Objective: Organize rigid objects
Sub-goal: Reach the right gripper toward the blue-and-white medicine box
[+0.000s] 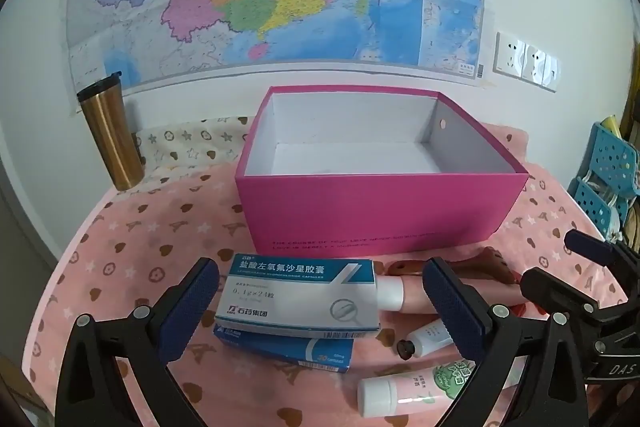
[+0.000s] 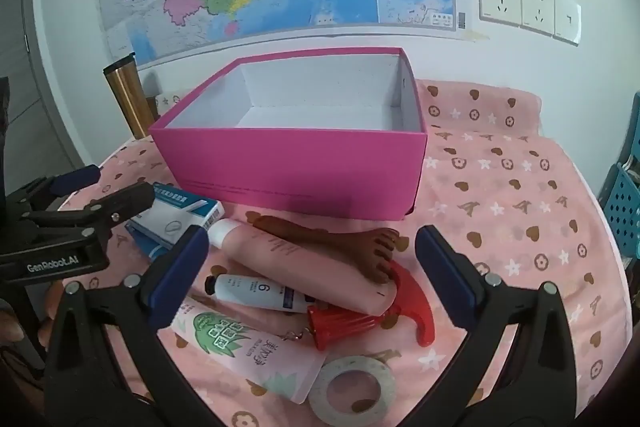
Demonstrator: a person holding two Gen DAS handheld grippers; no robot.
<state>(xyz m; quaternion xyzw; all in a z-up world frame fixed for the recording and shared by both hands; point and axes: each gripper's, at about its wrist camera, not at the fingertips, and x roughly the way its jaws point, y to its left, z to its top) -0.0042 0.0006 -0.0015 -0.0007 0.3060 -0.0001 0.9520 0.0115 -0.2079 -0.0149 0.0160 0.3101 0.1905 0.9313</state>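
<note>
at the near edge of the table, the left gripper (image 1: 320, 301) hangs with its jaws spread wide around nothing held, a white and blue medicine box (image 1: 298, 293) lying between the pads on top of a second blue box (image 1: 288, 349). the right gripper (image 2: 312, 267) stands just as wide and empty over a heap: a long pink tube (image 2: 304, 263), a small white tube (image 2: 256, 291) with a dark cap, a pale tube with green print (image 2: 244, 351), a brown foot-shaped piece (image 2: 340, 239) resting on the pink tube, a red plastic piece (image 2: 368, 315) and a roll of tape (image 2: 354, 391) nearest the edge. behind the heap sits the pink carton (image 1: 380, 215) (white inside, nothing in it), its front wall just beside the boxes. a gold tumbler (image 1: 110, 135) stands at the far left corner. the pink tablecloth (image 2: 520, 211) lies bare to the right of the carton.
</note>
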